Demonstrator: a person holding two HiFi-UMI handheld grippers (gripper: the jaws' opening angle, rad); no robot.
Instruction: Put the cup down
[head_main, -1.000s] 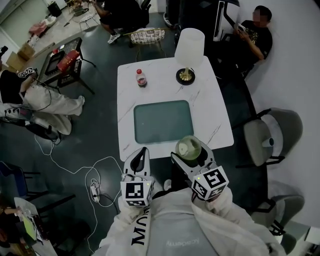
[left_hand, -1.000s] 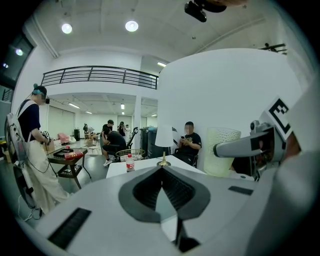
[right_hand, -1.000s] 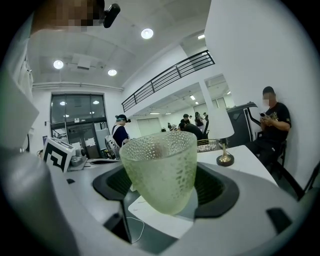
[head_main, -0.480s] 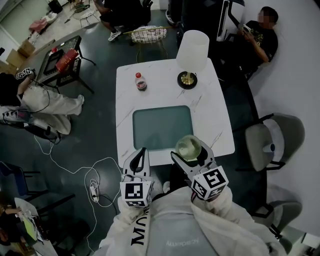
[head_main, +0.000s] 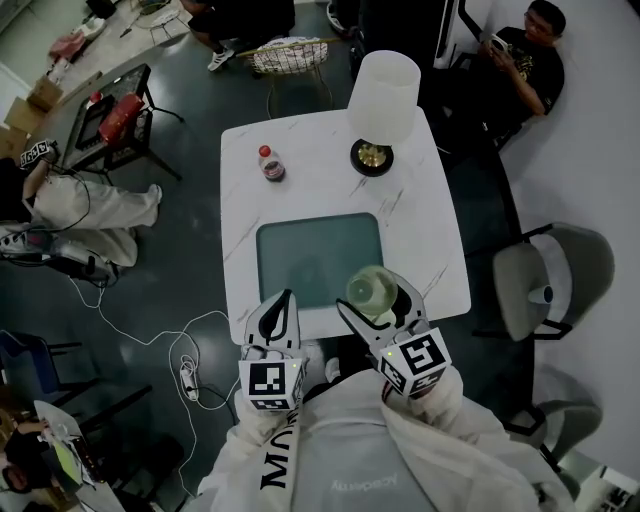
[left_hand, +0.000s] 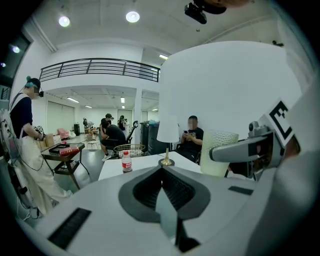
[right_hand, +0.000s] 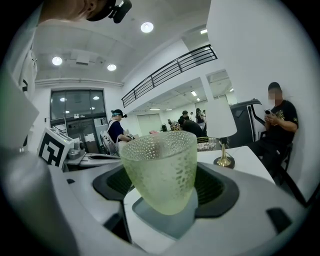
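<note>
1. In the upper left of the table (head_main: 330, 185), a small red-labelled bottle (head_main: 268, 165) stands well apart from the work.
2. At lower centre-left of the head view, the left gripper (head_main: 283, 303) hangs at the near edge of the table. Its own view shows the jaws pressed together with nothing between them (left_hand: 164, 200), so it is clenched and empty.
3. In the middle of the table lies a dark green inset panel (head_main: 315, 255) with nothing on it.
4. Just right of centre, the right gripper (head_main: 378, 300) is clamped on the cup (head_main: 372, 291). Its own view shows the jaws on either side of the lower part of the pale green pebbled glass (right_hand: 160, 170), which sits upright with its mouth up.
5. In the head view the cup sits over the near right corner of the panel and the white margin beside it. I cannot tell from any view whether its base touches the table. I judge that it is held just above.
6. At the upper right of the table stands a lamp (head_main: 383, 95) with a white shade and a brass base, well clear of the cup.
7. The step in hand looks like the carry to the drop spot, with the placing itself not yet done.
8. The next move calls for lowering the cup straight down while keeping it level. The base should sit flat, fully inside the table edge, before the right jaws part, and the gripper should back out without tipping the cup.
</note>
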